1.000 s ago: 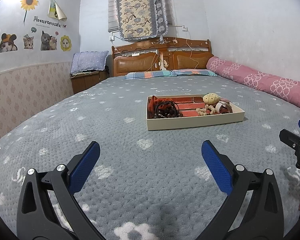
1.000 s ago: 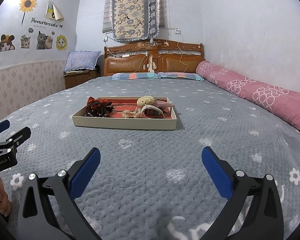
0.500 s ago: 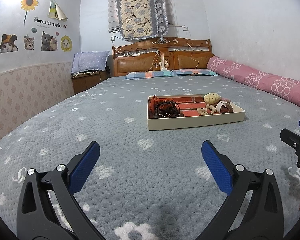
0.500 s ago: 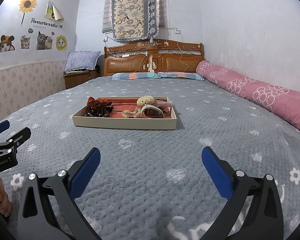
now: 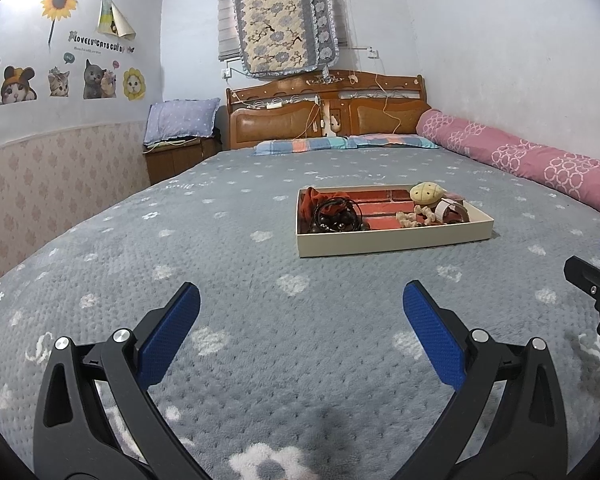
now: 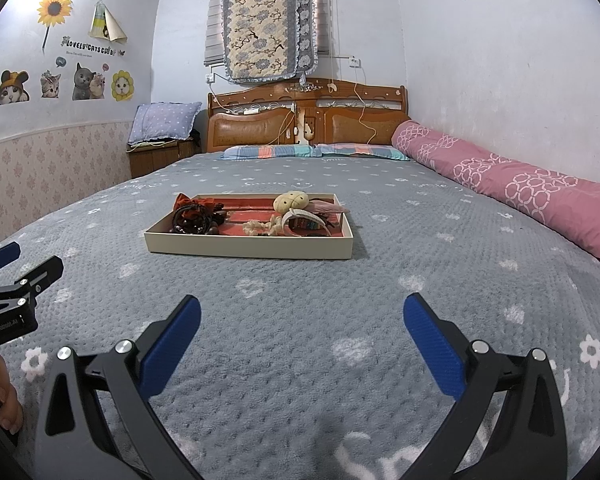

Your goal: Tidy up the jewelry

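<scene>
A shallow cream tray [image 5: 392, 241] [image 6: 248, 247] with a red lining rests on the grey bedspread, well ahead of both grippers. It holds a dark bead bracelet [image 5: 336, 220] [image 6: 192, 221], a red-orange fabric piece [image 5: 314, 198], a round beige plush charm [image 5: 426, 192] [image 6: 291, 201], a knotted cream cord [image 5: 414, 218] and a pale bangle [image 6: 306, 218]. My left gripper [image 5: 300, 312] hangs open above the blanket with nothing between its blue pads. My right gripper [image 6: 302, 322] is open and empty too. Each gripper shows at the edge of the other's view.
The grey blanket [image 5: 228, 272] with white flowers and hearts covers the whole bed. A rolled pink quilt [image 6: 520, 192] lies along the right wall. Pillows [image 6: 312, 151] and a wooden headboard [image 6: 308, 120] are at the far end, a nightstand [image 5: 176, 156] at the far left.
The left wrist view has shifted very slightly, so the tray sits a touch further right. Both grippers stay open and empty.
</scene>
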A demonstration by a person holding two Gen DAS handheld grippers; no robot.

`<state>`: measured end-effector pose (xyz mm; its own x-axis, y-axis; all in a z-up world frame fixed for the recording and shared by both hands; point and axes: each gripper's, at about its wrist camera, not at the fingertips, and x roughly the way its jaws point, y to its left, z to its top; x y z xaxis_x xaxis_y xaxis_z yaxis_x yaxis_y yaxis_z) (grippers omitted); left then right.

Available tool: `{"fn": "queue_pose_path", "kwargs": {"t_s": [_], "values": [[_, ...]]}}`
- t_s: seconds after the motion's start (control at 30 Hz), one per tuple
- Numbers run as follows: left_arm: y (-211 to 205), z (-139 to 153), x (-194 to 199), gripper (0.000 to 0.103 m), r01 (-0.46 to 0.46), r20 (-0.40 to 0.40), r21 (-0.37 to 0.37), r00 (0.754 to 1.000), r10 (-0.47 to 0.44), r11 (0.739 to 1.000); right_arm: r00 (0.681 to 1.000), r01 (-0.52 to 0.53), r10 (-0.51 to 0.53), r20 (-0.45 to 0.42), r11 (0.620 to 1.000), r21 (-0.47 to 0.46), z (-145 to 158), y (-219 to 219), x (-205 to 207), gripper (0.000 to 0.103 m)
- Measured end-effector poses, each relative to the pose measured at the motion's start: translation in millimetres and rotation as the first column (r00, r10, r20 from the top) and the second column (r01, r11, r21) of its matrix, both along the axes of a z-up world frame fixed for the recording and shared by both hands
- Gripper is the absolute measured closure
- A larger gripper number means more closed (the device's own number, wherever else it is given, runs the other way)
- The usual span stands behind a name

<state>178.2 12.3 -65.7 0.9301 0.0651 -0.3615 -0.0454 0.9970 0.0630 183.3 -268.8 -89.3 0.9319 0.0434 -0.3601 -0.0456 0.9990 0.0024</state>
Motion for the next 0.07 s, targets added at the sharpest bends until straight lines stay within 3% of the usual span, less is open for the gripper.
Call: {"fn": "queue_pose_path", "kwargs": {"t_s": [0.07], "values": [[3.6, -0.1, 0.7, 0.005, 0.0, 0.0, 0.0, 1.0, 0.0, 1.0, 1.0, 0.0, 0.0, 0.0, 1.0, 0.0, -0.3, 0.2, -0.2, 0.004]]}}
